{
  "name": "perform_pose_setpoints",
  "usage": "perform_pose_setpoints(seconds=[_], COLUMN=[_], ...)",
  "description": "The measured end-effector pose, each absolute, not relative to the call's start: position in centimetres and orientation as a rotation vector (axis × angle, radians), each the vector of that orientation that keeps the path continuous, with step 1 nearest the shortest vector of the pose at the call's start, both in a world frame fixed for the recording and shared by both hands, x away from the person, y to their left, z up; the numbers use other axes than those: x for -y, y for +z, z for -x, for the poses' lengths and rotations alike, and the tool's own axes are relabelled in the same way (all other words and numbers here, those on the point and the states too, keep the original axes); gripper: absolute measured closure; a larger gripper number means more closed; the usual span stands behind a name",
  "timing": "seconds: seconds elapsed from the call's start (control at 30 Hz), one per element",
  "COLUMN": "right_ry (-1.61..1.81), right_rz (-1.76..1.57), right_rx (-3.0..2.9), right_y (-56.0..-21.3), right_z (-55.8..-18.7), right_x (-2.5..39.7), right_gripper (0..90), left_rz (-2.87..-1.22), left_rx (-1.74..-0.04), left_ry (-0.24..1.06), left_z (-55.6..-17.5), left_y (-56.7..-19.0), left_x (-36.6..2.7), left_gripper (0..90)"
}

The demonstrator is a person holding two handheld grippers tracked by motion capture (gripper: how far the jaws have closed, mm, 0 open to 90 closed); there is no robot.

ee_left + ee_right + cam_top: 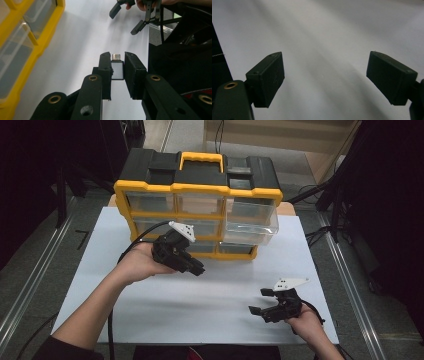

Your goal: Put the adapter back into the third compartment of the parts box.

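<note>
Clamping a small white adapter [117, 70] with a metal plug end, the left gripper [192, 265] hovers over the white table [225, 300], drawer cabinet [200, 195] just behind it. Adapter sits between its pads, plug outward. Right gripper [265, 302]: jaws wide apart, nothing between, near table's front edge.

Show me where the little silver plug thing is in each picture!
High view: the left claw that holds it sits mid-table before the yellow drawer box; the plug itself is too small to tell.
Left gripper view: the silver plug is centre, pinched between the two black jaws.
Right gripper view: not in it; the open right claw looks over the white table.
Shared landmark: the white table.
</note>
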State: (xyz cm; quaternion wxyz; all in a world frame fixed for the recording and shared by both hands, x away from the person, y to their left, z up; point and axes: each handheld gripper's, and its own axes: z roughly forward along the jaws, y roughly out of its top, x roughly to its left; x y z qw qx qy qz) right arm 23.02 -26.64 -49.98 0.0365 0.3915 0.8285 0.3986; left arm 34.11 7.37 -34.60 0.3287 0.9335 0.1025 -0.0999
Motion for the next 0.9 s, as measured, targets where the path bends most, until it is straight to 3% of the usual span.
perform_pose_setpoints(seconds=[0.2, 0.6, 0.9], right_ry=[1.228, 1.234, 1.24], right_rz=[-1.203, -1.19, -1.185], right_rx=[-2.542, -2.544, -2.545], right_y=[-49.9, -49.8, -49.7], right_z=[-23.0, -22.8, -22.8], right_x=[26.7, 26.7, 26.7], right_gripper=[13.1, 13.1, 13.1], left_rz=[-2.402, -2.462, -2.461], left_rx=[-0.24, -0.205, -0.179], left_ry=[-0.319, -0.239, -0.264], left_z=[-34.5, -34.9, -35.6], left_y=[-33.6, -30.7, -28.8], left_x=[-7.2, -5.9, -5.6], left_gripper=[77.6, 77.5, 77.6])
